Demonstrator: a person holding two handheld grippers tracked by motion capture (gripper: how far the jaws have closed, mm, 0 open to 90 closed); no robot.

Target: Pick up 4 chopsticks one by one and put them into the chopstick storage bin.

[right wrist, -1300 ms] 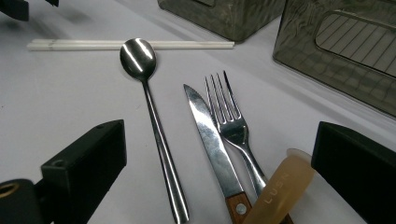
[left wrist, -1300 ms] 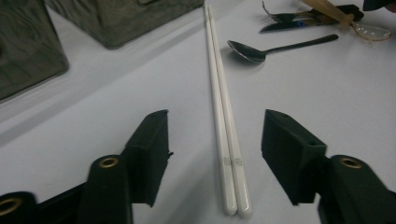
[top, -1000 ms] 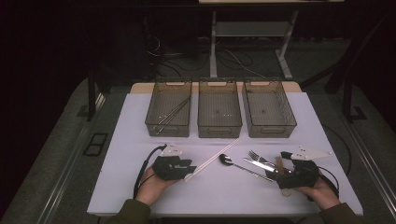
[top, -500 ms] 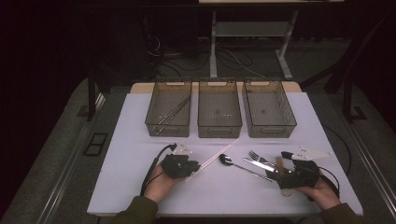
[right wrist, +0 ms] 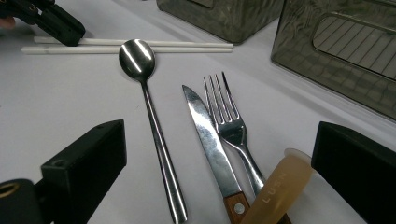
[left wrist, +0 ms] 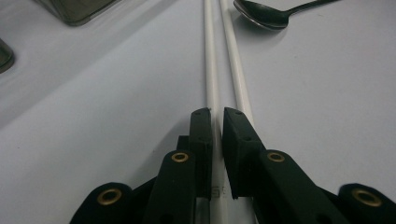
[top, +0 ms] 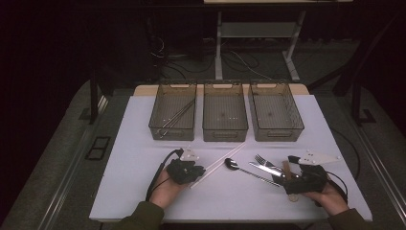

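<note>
Two white chopsticks (top: 218,165) lie side by side on the white table (top: 143,191). My left gripper (left wrist: 217,114) has just been closing, and its jaws now pinch one chopstick (left wrist: 208,56). The second chopstick (left wrist: 232,56) runs under the right-hand jaw. From above, the left gripper (top: 196,173) sits at the sticks' near end. My right gripper (right wrist: 219,135) is open wide over a spoon (right wrist: 137,58), a knife (right wrist: 205,126), a fork (right wrist: 229,112) and an amber handle (right wrist: 275,186), gripping none of them.
Three clear bins stand in a row at the back: the left bin (top: 173,127) holds thin metal sticks, then the middle bin (top: 225,129) and right bin (top: 276,129). The spoon (top: 232,164) lies just right of the chopsticks.
The left hand has edged slightly toward the chopsticks. The right hand has kept still.
</note>
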